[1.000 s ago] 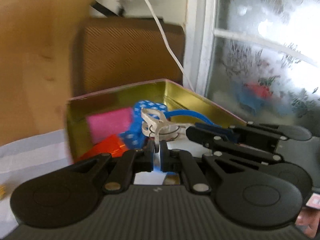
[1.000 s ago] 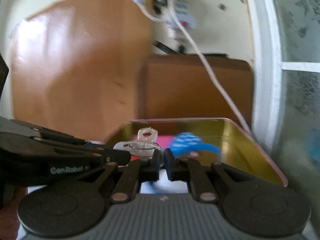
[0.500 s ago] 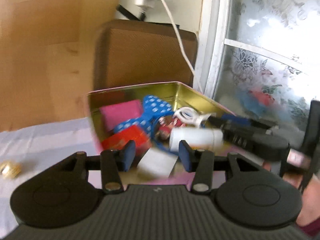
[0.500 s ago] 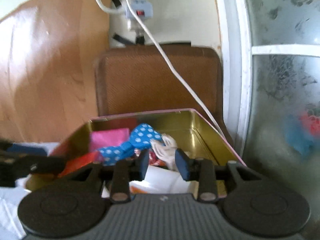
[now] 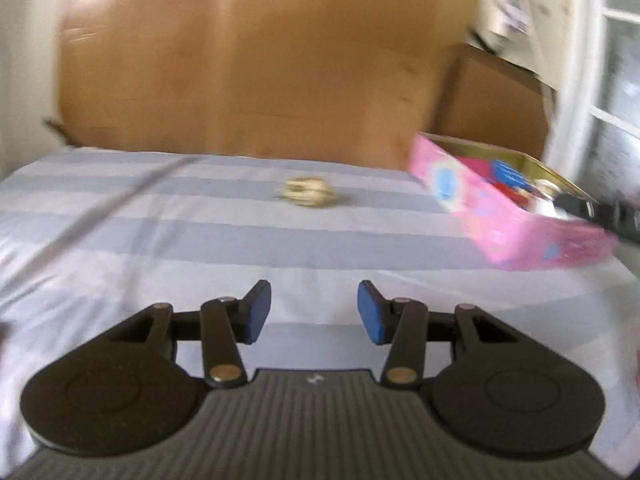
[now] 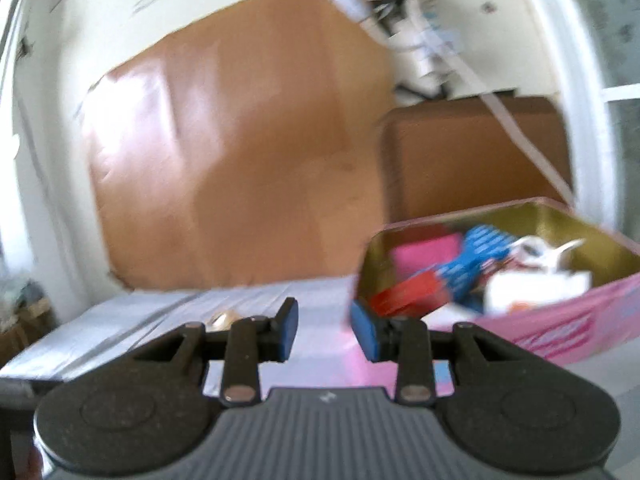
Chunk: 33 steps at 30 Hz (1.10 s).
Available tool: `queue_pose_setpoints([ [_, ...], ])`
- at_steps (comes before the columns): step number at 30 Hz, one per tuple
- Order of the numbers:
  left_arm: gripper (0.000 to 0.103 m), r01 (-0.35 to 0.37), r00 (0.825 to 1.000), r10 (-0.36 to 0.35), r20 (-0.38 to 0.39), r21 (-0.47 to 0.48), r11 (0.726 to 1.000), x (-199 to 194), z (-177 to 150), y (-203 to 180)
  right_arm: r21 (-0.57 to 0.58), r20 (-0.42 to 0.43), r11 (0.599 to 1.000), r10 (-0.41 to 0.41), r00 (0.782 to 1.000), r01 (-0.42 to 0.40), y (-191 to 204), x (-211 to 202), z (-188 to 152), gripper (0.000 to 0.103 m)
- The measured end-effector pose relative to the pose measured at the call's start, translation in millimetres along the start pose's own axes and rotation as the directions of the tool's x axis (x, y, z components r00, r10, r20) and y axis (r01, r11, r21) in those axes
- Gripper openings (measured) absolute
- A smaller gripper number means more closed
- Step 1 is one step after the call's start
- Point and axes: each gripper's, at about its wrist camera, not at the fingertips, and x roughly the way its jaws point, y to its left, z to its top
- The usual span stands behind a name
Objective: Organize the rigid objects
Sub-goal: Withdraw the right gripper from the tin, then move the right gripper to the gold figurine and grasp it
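Observation:
A pink tin box (image 5: 516,236) with a gold inside sits at the right of a striped cloth; it also shows in the right wrist view (image 6: 568,332). It holds a pink block (image 6: 424,254), a blue dotted piece (image 6: 476,256), a red box (image 6: 412,292), a white container (image 6: 536,284) and a clear clip (image 6: 540,250). A small gold object (image 5: 308,196) lies on the cloth left of the box, seen too in the right wrist view (image 6: 222,318). My left gripper (image 5: 314,312) is open and empty, low over the cloth. My right gripper (image 6: 322,330) is open and empty, just left of the box.
The grey-and-white striped cloth (image 5: 200,240) covers the surface. A wooden board (image 5: 256,60) stands behind it. A brown chair back (image 6: 472,156) and a white cable (image 6: 516,128) are behind the box. A frosted window (image 5: 620,80) is at the right.
Both grippers went from shut to open and released the white container and clear clip into the box. Both pulled back and swung left; the left now faces the cloth and the gold object.

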Motion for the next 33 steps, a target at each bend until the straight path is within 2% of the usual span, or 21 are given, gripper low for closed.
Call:
queue_pose_setpoints([
  [3, 0.05, -0.043, 0.999, 0.043, 0.009, -0.058, 0.997, -4, -3, 26, -0.015, -0.076, 0.999, 0.038, 0.996, -0.039, 23, 12, -15, 0.031],
  [6, 0.05, -0.06, 0.998, 0.061, 0.006, -0.094, 0.994, -2, -8, 38, -0.037, -0.111, 0.998, 0.044, 0.993, -0.048, 39, 16, -26, 0.031],
  [11, 0.05, -0.061, 0.998, 0.061, -0.013, -0.065, 0.996, 2, -23, 35, -0.055, -0.121, 0.997, 0.049, 0.991, -0.056, 51, 18, -30, 0.031],
  [18, 0.05, -0.045, 0.999, 0.047, 0.026, -0.061, 0.997, -1, -25, 37, -0.035, -0.115, 0.998, 0.045, 0.992, -0.049, 41, 24, -26, 0.031],
  [21, 0.05, -0.043, 0.998, 0.046, 0.033, -0.08, 0.996, -3, -26, 40, -0.003, -0.123, 0.998, 0.061, 0.99, -0.061, 39, 23, -22, 0.031],
  [23, 0.05, -0.034, 0.998, 0.039, 0.04, -0.1, 0.994, -4, -27, 43, -0.02, -0.116, 0.998, 0.06, 0.991, -0.063, 41, 23, -24, 0.031],
  [29, 0.05, -0.043, 0.999, 0.044, 0.013, -0.106, 0.993, 1, -25, 44, -0.034, -0.171, 0.994, 0.093, 0.981, -0.1, 49, 43, -28, 0.031],
  [33, 0.05, -0.053, 0.999, 0.052, -0.01, -0.125, 0.991, 5, -24, 47, -0.089, -0.217, 0.977, 0.171, 0.961, -0.194, 68, 88, -10, 0.046],
])
